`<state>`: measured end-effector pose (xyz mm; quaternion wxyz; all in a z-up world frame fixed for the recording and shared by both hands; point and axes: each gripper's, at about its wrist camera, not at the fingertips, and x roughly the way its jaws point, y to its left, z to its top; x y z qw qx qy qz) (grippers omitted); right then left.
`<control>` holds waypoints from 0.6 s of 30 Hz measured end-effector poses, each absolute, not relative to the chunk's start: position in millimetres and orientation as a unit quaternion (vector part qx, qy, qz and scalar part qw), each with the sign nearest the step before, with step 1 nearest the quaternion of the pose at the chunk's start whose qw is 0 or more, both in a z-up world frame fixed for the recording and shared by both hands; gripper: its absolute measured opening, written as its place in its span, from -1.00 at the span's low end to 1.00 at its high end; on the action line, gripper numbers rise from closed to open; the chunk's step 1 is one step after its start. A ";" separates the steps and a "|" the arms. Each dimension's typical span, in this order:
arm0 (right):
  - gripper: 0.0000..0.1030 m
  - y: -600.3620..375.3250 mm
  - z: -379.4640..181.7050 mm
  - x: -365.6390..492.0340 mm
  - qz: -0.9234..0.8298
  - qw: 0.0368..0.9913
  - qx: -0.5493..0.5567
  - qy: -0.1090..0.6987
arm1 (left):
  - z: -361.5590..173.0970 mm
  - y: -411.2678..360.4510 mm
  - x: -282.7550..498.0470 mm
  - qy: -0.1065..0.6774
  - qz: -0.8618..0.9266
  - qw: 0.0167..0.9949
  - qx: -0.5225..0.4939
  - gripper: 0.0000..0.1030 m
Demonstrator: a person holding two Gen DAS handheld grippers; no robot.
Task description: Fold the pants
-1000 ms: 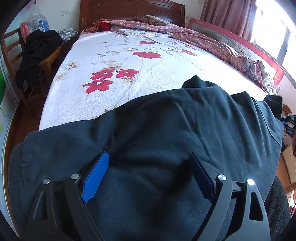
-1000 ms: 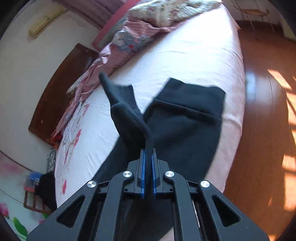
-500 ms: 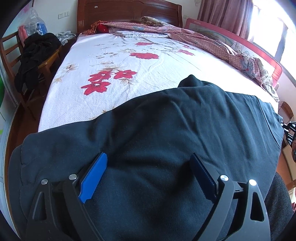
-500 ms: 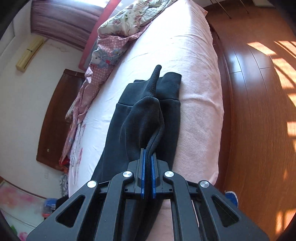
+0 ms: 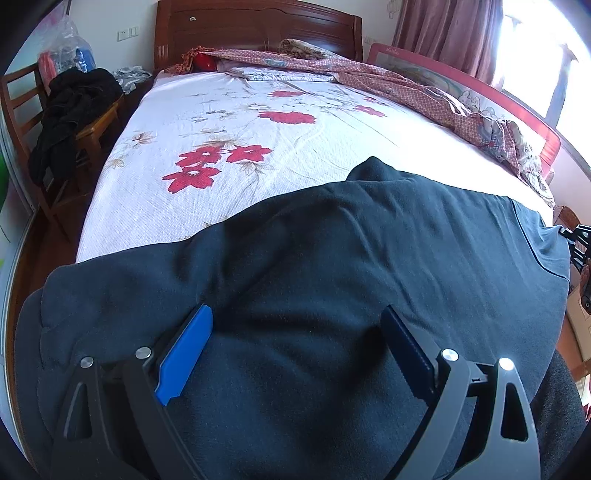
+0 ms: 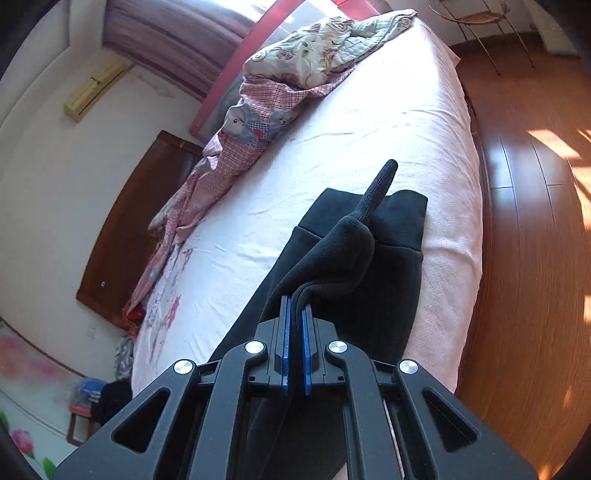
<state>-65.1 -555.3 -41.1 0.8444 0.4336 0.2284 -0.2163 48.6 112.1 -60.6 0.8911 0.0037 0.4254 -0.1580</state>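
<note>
pants [image 5: 332, 288]: dark navy, thick fleecy cloth, spread across the near end of the bed [image 5: 229, 155]; they fill the ground under and ahead of the left gripper [image 5: 295, 332], with a small peak of cloth at their far edge. in the right wrist view the pants [image 6: 369, 295] run as a long dark band away from the tool toward the foot corner of the bed [image 6: 369, 122], one cuffed leg end lying flat ahead of the tool.

left gripper: jaws spread wide, blue pads apart, one to each side of a broad stretch of cloth; the tips sit low on or just above the pants, contact cannot be told; nothing pinched between them.

right gripper [image 6: 294, 314]: jaws closed on a fold of the pants, blue pads pressed to a thin layer of cloth; the pinched leg rises from the pads and hangs ahead of the tool in a bunched ridge, its cuff tip pointing away, above the flat leg.

bed sheet: white with red flowers, beyond the left gripper.

crumpled quilt [image 6: 258, 122]: pink checked, with a patterned part, along the far side of the bed, well apart from both tools.

headboard [image 5: 255, 29]: dark wood, far ahead of the left gripper.

wooden chair [image 5: 55, 122]: far left of the left gripper, dark clothes heaped on it.

wood floor [image 6: 535, 221]: right of the right gripper, sun patches on it.
</note>
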 end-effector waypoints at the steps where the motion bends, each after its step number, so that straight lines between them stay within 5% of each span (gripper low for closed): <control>1: -0.92 -559.4 -56.0 -63.0 -0.226 0.833 0.436 0.255 | -60.9 112.1 47.7 0.424 -0.158 0.892 0.003 0.79; 4: -0.90 -573.1 -94.7 -85.5 -0.227 0.784 0.531 0.227 | -61.3 112.4 46.9 0.421 -0.160 0.893 0.002 0.79; 6: -0.73 -574.9 -96.1 -89.3 -0.217 0.775 0.552 0.220 | -61.0 113.8 47.3 0.420 -0.163 0.893 -0.002 0.79; 8: -0.28 -581.3 -89.9 -90.1 -0.204 0.768 0.567 0.215 | -61.5 114.3 47.9 0.420 -0.164 0.893 -0.003 0.79; 12: -0.16 -602.6 -66.5 -88.2 -0.207 0.783 0.560 0.177 | -62.6 113.5 47.6 0.418 -0.165 0.893 0.000 0.80; 16: -0.18 -612.8 -55.5 -64.2 -0.201 0.795 0.534 0.207 | -62.8 113.4 47.1 0.417 -0.164 0.894 0.000 0.81; 18: -0.65 -609.7 -41.9 -46.2 -0.197 0.814 0.492 0.239 | -63.1 113.0 46.9 0.418 -0.164 0.894 0.001 0.81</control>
